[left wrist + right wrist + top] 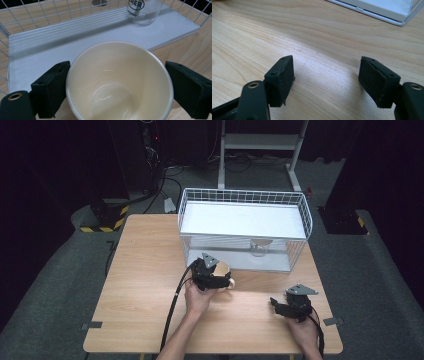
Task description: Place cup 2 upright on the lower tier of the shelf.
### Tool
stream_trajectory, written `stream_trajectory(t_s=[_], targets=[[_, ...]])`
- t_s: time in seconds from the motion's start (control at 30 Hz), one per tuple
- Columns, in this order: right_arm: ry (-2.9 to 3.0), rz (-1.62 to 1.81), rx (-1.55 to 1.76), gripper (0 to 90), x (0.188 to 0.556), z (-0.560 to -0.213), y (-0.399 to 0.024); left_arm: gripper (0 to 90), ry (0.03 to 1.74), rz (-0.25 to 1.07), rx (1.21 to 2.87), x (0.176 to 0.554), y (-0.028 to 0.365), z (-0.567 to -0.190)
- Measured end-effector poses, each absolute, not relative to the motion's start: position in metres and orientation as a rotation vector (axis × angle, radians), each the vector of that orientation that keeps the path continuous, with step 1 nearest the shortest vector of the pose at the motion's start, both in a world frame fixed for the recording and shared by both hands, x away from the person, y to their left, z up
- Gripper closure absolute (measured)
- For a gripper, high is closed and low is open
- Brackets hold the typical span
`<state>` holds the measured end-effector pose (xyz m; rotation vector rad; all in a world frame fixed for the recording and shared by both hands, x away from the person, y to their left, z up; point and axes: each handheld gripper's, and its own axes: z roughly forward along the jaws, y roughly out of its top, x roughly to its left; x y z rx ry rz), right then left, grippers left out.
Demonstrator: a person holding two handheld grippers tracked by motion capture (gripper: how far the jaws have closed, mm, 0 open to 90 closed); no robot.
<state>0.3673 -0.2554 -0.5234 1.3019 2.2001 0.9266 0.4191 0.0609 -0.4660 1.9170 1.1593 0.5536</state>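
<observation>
My left claw (220, 279) sits near the middle of the table (145, 285), just in front of the white wire basket (306, 215), with my left forearm coming up from the bottom edge and the hand wrapped around the claw's body. Seen from the left gripper view, a cream cup (119, 82) stands upright between its jaws, mouth facing the camera. The left pad touches the cup's rim, but beside the right pad I see a thin gap, so I read the jaws as wide around the cup rather than clamped. Beyond the cup, a clear glass (142, 11) with dark lettering stands on the basket's white floor.

My right claw (280, 306) rests low near the table's right front corner, pointing left, well apart from the cup. In the right gripper view its jaws stand partly spread over bare wood, holding nothing.
</observation>
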Motion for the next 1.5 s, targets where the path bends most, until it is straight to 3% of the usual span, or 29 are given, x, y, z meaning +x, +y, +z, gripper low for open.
stream_trajectory(t_s=[1.5], targets=[[2.201,0.928,1.303,28.7,0.367,-0.523,-0.255,10.2,1.194,0.646,1.874,0.441,0.067,-0.449]])
